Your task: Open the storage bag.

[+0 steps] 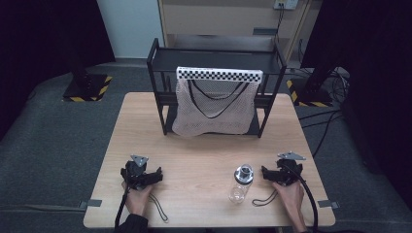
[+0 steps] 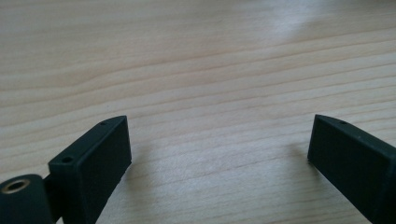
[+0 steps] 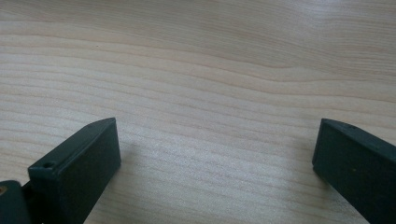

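Wooden table [image 1: 194, 160]: both tongs agape; bottle [image 1: 241, 183] seemingly beside right tongs [image 1: 273, 175].

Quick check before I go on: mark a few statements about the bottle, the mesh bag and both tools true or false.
1. The clear bottle stands beside the right tool. True.
2. The left tool grips the bottle. False: its jaws are open over bare table.
3. The mesh bag hangs on the black rack. True.
4. The bottle is inside the bag. False: it stands on the table.
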{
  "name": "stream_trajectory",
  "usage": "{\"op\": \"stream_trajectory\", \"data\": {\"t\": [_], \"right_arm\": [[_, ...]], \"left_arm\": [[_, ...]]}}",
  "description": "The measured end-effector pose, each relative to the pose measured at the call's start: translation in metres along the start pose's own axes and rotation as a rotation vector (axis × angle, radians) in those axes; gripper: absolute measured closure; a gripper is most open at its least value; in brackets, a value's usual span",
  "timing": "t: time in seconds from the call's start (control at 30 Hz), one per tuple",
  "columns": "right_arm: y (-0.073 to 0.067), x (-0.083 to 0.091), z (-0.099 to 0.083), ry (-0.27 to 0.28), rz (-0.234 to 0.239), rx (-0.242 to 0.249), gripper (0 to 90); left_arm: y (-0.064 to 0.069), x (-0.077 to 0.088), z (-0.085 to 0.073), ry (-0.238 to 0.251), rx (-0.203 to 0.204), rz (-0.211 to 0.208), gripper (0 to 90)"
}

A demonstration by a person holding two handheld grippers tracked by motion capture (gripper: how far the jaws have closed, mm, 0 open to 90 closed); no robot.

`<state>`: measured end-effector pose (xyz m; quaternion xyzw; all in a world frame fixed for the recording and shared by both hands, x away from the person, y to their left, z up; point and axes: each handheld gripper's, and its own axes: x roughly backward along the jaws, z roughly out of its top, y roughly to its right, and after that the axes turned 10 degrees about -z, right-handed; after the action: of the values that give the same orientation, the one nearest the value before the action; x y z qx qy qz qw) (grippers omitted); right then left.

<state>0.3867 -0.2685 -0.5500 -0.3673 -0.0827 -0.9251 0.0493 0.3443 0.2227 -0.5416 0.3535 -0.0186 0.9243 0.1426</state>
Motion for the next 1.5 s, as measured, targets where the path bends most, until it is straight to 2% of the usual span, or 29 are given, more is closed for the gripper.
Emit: {"op": "stream_trajectory", "data": {"t": [0.07, 0.23, 0.27, 0.33, 0.37, 0.4, 0.47, 0.67, 0.77, 0.83, 0.9, 1.03, 1.07, 1.13, 1.17, 1.23, 1.3, 1.4, 1.5], "right_arm": [[0.0, 0.0, 0.0, 0.0, 0.0, 0.0, 1.0], [0.0, 0.0, 0.0, 0.0, 0.0, 0.0, 1.0], [0.0, 0.0, 0.0, 0.0, 0.0, 0.0, 0.9], [0.0, 0.0, 0.0, 0.0, 0.0, 0.001, 0.9], [0.0, 0.0, 0.0, 0.0, 0.0, 0.001, 0.9], [0.0, 0.0, 0.0, 0.0, 0.0, 0.0, 0.9], [0.0, 0.0, 0.0, 0.0, 0.0, 0.001, 0.8], [0.0, 0.0, 0.0, 0.0, -0.001, 0.001, 0.8], [0.0, 0.0, 0.0, 0.0, -0.001, 0.001, 0.7], [0.0, 0.0, 0.0, 0.0, -0.001, 0.001, 0.7], [0.0, 0.0, 0.0, 0.0, -0.002, 0.001, 0.7], [0.0, 0.0, 0.0, 0.0, -0.002, 0.002, 0.6], [0.0, 0.0, 0.0, 0.0, -0.002, 0.001, 0.6], [0.0, 0.0, 0.0, 0.0, -0.002, 0.001, 0.6], [0.0, 0.0, 0.0, 0.0, -0.002, 0.002, 0.6], [0.0, 0.0, 0.0, 0.0, -0.002, 0.001, 0.6], [0.0, 0.0, 0.0, 0.0, -0.002, 0.001, 0.6], [0.0, 0.0, 0.0, 0.0, -0.003, 0.001, 0.6], [0.0, 0.0, 0.0, 0.0, -0.004, 0.001, 0.5]], "left_arm": [[0.003, 0.004, 0.001, 0.033, -0.017, -0.007, 6.6], [0.012, 0.017, 0.004, 0.169, -0.076, -0.013, 7.4], [0.015, 0.022, 0.005, 0.211, -0.1, -0.015, 7.5], [0.02, 0.028, 0.006, 0.266, -0.142, 0.008, 8.8], [0.02, 0.028, 0.006, 0.266, -0.142, 0.008, 8.8], [0.023, 0.032, 0.008, 0.286, -0.173, 0.021, 8.7], [0.026, 0.036, 0.009, 0.307, -0.199, 0.027, 8.6], [0.036, 0.043, 0.015, 0.339, -0.264, 0.033, 8.4], [0.042, 0.044, 0.017, 0.322, -0.324, 0.086, 6.6], [0.047, 0.045, 0.018, 0.328, -0.364, 0.112, 6.7], [0.051, 0.046, 0.019, 0.337, -0.388, 0.112, 7.6], [0.061, 0.05, 0.023, 0.325, -0.43, 0.109, 7.0], [0.063, 0.05, 0.024, 0.322, -0.44, 0.102, 6.1], [0.067, 0.051, 0.026, 0.325, -0.439, 0.053, 2.8], [0.068, 0.051, 0.027, 0.322, -0.429, 0.023, 0.8], [0.07, 0.05, 0.029, 0.333, -0.403, -0.007, 0.0], [0.072, 0.052, 0.03, 0.34, -0.395, -0.041, 0.0], [0.076, 0.055, 0.032, 0.354, -0.43, -0.035, 1.3], [0.08, 0.057, 0.035, 0.365, -0.449, -0.032, 2.2]]}}
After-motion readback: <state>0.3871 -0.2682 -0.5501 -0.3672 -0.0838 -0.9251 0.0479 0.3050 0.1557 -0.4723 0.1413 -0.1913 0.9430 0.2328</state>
